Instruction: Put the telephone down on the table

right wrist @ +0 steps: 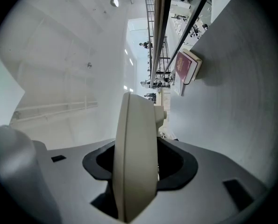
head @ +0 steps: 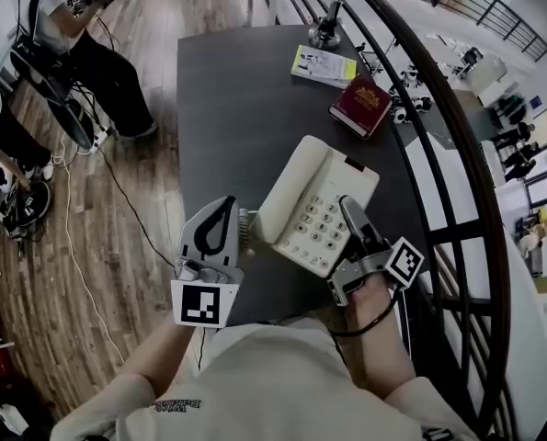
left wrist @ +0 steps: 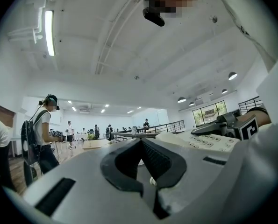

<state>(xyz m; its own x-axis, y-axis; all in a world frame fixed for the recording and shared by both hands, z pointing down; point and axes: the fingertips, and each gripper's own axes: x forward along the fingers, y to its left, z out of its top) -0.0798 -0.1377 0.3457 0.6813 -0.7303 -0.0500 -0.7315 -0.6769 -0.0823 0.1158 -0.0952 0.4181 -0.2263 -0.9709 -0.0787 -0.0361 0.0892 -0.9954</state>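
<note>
I carry a cream push-button telephone point(head: 314, 205) between both grippers, above the near end of the dark table point(head: 227, 99). My left gripper point(head: 241, 226) is at its left side, by the handset. In the left gripper view the jaws point(left wrist: 146, 171) are nearly closed on a small cream part, with the keypad point(left wrist: 209, 141) off to the right. My right gripper point(head: 349, 211) clamps the phone's right edge. In the right gripper view the cream body point(right wrist: 134, 157) stands edge-on between the pads.
A dark red book point(head: 360, 106) and a yellow-white leaflet point(head: 324, 65) lie at the table's far right, with a black stand point(head: 326, 30) behind them. A curved black railing point(head: 457, 154) runs along the right. A person point(head: 80, 44) and cables point(head: 117, 191) are on the wooden floor at left.
</note>
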